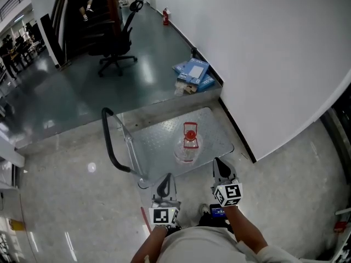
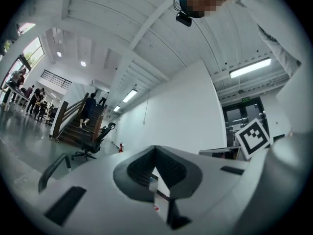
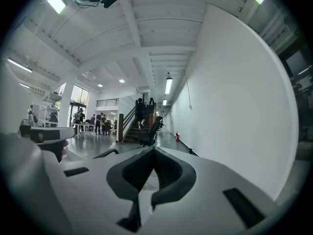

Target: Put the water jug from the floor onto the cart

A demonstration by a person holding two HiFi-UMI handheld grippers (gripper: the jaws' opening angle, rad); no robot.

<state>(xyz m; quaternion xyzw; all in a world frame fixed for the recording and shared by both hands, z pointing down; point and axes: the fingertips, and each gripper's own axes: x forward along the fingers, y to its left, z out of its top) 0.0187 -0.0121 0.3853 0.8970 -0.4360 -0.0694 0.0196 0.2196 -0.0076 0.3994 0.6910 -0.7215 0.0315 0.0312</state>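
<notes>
The water jug stands on the cart mid-frame, so my left gripper and right gripper hover closed, empty.

You're in an open office hall: chair, staircase, people at desks, fire extinguisher, white wall, polished floor.

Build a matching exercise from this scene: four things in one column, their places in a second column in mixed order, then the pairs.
Things
1. water jug
2. office chair
3. blue boxes
4. fire extinguisher

Places
A. on the floor against the white wall, just past the cart
B. out on the dark floor, away from the wall
C. far off, at the foot of the wall
D. upright on the cart's deck

Pairs: 1-D, 2-B, 3-A, 4-C
</notes>
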